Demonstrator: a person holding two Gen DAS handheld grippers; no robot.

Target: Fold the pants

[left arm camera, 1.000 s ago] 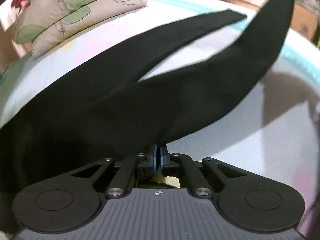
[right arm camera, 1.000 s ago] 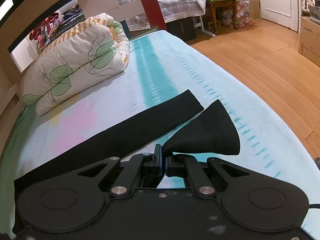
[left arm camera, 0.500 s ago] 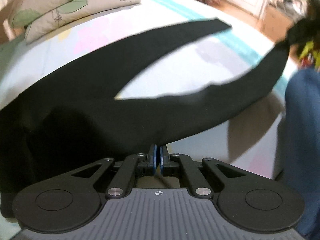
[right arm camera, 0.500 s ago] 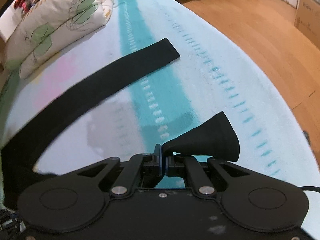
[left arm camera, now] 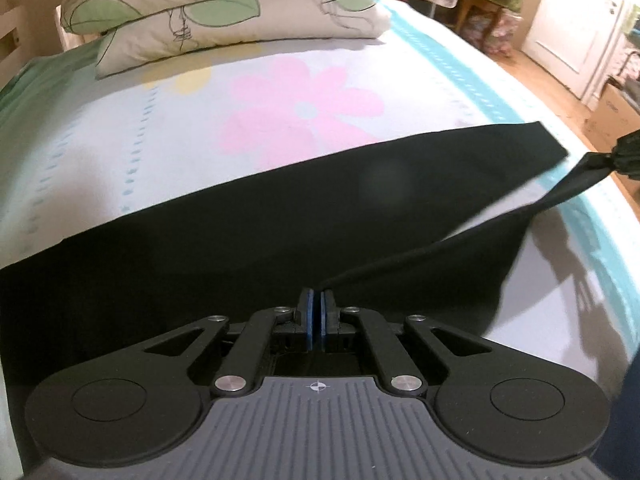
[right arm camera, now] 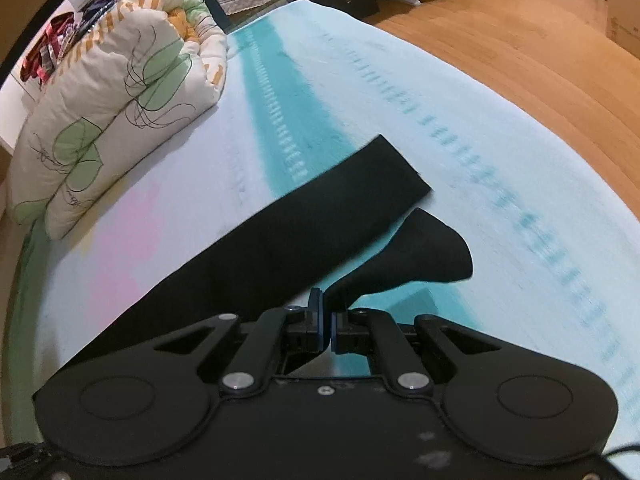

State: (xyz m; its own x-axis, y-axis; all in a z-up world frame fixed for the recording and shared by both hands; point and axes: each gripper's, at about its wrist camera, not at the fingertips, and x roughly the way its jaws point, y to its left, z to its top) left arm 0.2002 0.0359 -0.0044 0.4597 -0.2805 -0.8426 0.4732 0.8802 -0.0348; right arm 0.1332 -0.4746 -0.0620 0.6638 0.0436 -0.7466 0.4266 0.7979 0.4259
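Black pants (left arm camera: 248, 240) lie across a bed with a flowered sheet (left arm camera: 304, 108). One leg lies flat, its hem toward the right edge (right arm camera: 384, 176). The other leg is lifted and stretched taut between both grippers. My left gripper (left arm camera: 319, 296) is shut on the pants near the waist end. My right gripper (right arm camera: 326, 300) is shut on the hem of the lifted leg (right arm camera: 424, 248), which flares out past its blue pads. In the left wrist view the right gripper (left arm camera: 628, 152) shows as a dark shape at the far right edge.
A folded quilt with green leaf print (left arm camera: 224, 4) lies at the head of the bed (right arm camera: 120, 112). Wooden floor (right arm camera: 540, 40) runs along the right side of the bed, with cardboard boxes (left arm camera: 612, 116) and furniture beyond. The bed's right edge is close to the lifted leg.
The lifted leg has swung from spread apart toward the flat leg and now hangs just beside it. Both grippers stayed shut on the cloth, the right one sinking lower over the bed.
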